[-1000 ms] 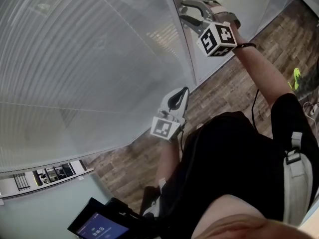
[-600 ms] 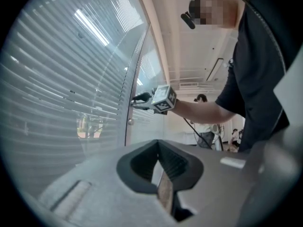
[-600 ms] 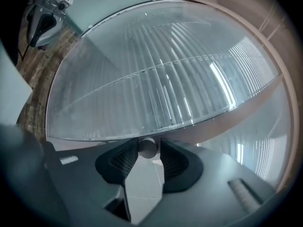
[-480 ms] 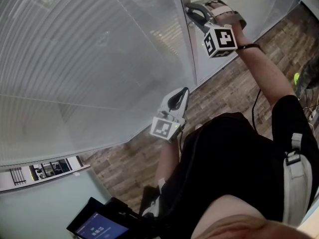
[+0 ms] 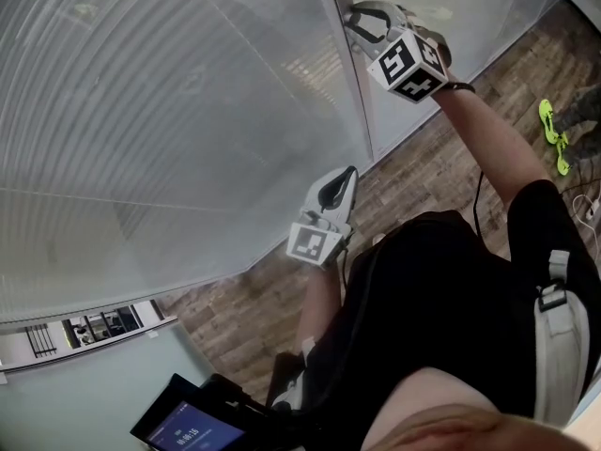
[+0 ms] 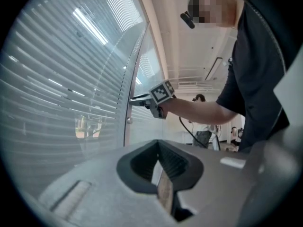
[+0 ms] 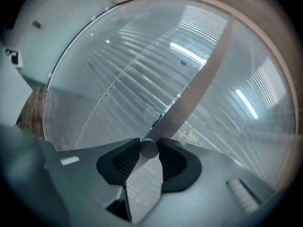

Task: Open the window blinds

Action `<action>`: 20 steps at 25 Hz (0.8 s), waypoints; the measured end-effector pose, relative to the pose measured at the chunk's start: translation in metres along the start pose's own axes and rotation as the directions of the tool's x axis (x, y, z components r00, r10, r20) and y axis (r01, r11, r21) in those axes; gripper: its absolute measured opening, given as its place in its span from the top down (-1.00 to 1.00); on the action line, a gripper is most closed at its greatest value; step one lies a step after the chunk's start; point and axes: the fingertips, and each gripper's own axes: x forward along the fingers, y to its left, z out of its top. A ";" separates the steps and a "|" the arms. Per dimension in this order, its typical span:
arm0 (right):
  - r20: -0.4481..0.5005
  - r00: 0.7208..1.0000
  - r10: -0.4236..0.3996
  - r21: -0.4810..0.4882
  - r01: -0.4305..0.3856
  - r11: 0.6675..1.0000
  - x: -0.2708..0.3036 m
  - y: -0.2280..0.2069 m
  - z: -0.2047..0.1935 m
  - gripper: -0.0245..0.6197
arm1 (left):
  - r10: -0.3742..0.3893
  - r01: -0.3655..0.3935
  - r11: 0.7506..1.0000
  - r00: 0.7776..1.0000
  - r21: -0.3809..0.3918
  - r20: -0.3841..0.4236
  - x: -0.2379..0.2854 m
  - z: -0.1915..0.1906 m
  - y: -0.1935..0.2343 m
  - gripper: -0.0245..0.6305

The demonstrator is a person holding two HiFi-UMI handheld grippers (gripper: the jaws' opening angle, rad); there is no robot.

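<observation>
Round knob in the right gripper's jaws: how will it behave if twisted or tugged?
The knob looks small, round and smooth, so it may slip in the right gripper despite the ribbed pads. It sits on the window frame, so it probably turns in place rather than pulling free. It looks rigid, unlikely to flex.

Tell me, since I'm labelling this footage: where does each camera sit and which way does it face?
Head view: on the head, steeply down at blinds, own torso, both arms.
Left gripper view: on left gripper, along the blinds; person's right arm, torso.
Right gripper view: on right gripper, facing knob it clamps; no body.
Shared: head and left views show right gripper.
</observation>
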 end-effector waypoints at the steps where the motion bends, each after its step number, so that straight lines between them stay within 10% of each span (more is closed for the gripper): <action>1: 0.006 1.000 -0.001 0.066 0.000 0.998 -0.001 -0.001 0.000 0.51 | -0.001 0.001 1.000 1.000 -0.001 0.000 0.000 0.000 -0.001 0.92; 7: 0.048 0.998 -0.029 0.319 0.012 0.948 0.001 -0.003 -0.003 0.52 | -0.005 0.005 1.000 1.000 -0.005 -0.004 -0.002 0.000 -0.002 0.92; 13: 0.122 0.993 -0.003 0.670 -0.080 0.738 0.002 -0.011 -0.010 0.55 | -0.001 0.001 1.000 1.000 -0.005 -0.012 -0.007 -0.003 -0.001 0.92; 20: 0.143 0.989 -0.032 0.790 -0.095 0.606 0.004 -0.013 -0.013 0.55 | 0.008 -0.008 1.000 1.000 -0.005 -0.017 -0.013 -0.004 0.003 0.92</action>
